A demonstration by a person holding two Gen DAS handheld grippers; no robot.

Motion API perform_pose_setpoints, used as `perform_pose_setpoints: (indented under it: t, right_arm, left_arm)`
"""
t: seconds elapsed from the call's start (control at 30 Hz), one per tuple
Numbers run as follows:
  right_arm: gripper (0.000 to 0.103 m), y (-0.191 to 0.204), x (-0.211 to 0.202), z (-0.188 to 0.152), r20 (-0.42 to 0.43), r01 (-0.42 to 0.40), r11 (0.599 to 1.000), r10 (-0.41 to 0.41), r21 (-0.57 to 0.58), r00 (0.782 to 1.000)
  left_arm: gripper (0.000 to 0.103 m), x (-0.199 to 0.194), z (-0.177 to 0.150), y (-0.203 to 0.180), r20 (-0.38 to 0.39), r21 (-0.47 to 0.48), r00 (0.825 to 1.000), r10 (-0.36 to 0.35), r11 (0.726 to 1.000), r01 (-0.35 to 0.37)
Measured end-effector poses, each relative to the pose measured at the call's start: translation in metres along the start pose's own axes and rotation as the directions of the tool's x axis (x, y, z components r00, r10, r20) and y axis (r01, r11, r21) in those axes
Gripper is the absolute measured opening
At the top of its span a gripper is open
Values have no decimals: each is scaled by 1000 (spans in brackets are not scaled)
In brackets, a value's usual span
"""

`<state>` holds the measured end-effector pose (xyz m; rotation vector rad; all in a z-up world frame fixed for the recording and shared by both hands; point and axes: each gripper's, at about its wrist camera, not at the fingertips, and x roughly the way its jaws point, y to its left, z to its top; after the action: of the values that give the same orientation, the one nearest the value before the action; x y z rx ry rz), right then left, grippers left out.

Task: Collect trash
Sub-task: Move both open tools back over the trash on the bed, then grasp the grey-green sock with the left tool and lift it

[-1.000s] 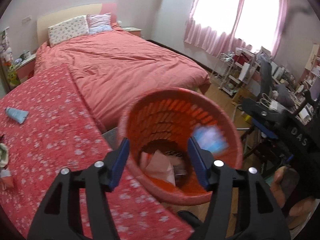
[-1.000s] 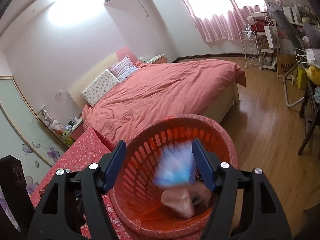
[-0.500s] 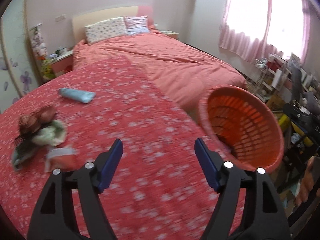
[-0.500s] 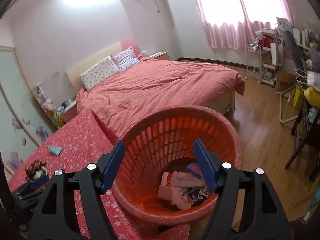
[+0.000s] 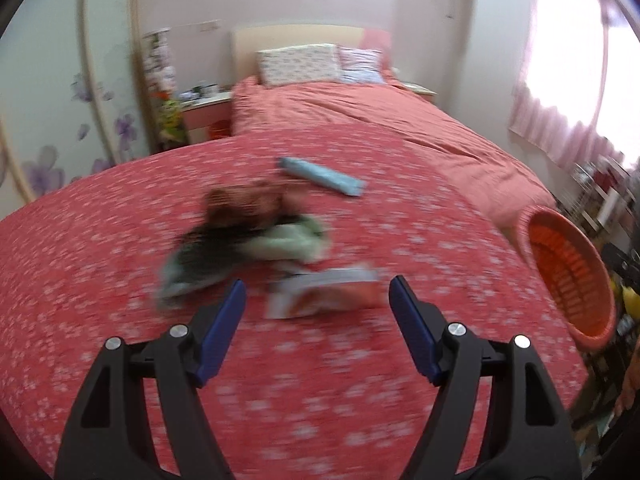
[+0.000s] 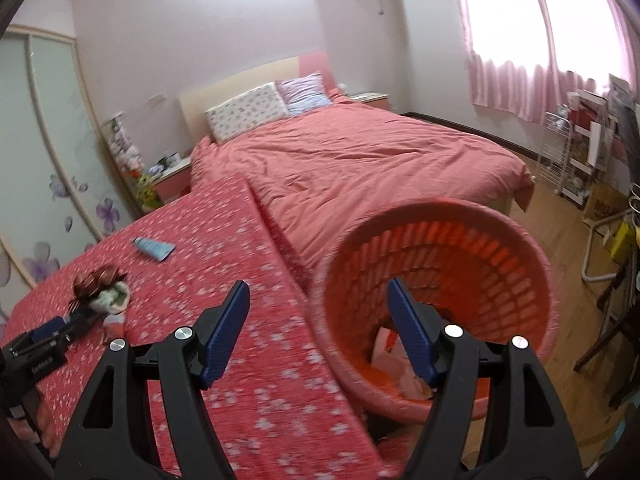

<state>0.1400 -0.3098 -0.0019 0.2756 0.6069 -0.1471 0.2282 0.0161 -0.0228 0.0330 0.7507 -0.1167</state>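
Note:
My left gripper (image 5: pixel 318 310) is open and empty, low over a table with a red flowered cloth (image 5: pixel 120 240). Just ahead of its fingertips lies a blurred orange-and-white packet (image 5: pixel 324 294). Beyond it sit a green-and-dark wrapper heap (image 5: pixel 240 248), a brown clump (image 5: pixel 244 202) and a light blue tube (image 5: pixel 320 176). The orange slatted basket (image 5: pixel 568 276) stands at the table's right edge. My right gripper (image 6: pixel 318 316) is open and empty above the near rim of the basket (image 6: pixel 500 280), which holds crumpled trash (image 6: pixel 392 356). The tube (image 6: pixel 154 248) and heap (image 6: pixel 100 290) show at its left.
A large bed with a pink cover (image 6: pixel 360 160) lies behind the table. The wooden floor (image 6: pixel 568 240) at the right has a wire rack (image 6: pixel 568 160) and chair legs. A bedside table (image 5: pixel 204 108) and a flowered wardrobe door (image 6: pixel 48 140) are at the left.
A blue packet dropped into the basket. My left gripper then swung left from the basket to over the trash on the table. The right gripper rolled and shifted left towards the table edge.

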Motion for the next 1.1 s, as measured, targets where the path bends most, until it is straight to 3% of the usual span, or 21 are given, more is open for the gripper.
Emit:
perform_pose_setpoints:
  t: [0.2, 0.4, 0.5, 0.7, 0.97, 1.0, 1.03, 1.1]
  right_arm:
    - [71, 35, 7, -7, -30, -41, 997, 39, -62, 999]
    - [71, 67, 15, -13, -58, -67, 990, 61, -120, 996]
    - [71, 77, 15, -17, -68, -75, 987, 65, -145, 996]
    - [71, 93, 19, -20, -86, -79, 981, 64, -180, 994]
    - [71, 106, 22, -26, -101, -85, 975, 65, -203, 993]
    - [71, 107, 23, -26, -105, -87, 975, 67, -204, 992]
    - [71, 109, 24, -27, -109, -89, 975, 68, -205, 992]
    - [71, 111, 26, -28, -116, -94, 974, 71, -208, 991]
  left_arm:
    - [67, 1, -6, 71, -15, -99, 994, 104, 990, -105]
    - [46, 21, -11, 104, -79, -160, 993, 86, 982, -98]
    - [44, 29, -10, 108, -90, -177, 994, 59, 981, -75]
    - [28, 49, -8, 102, -119, -171, 992, 41, 983, -62]
    - [31, 54, -6, 101, -90, -167, 996, 23, 985, -38]
    - [27, 56, -5, 102, -88, -165, 996, 23, 986, -38]
    - [15, 55, -4, 102, -85, -163, 996, 24, 986, -37]
    - [12, 55, -4, 104, -79, -158, 997, 22, 987, -34]
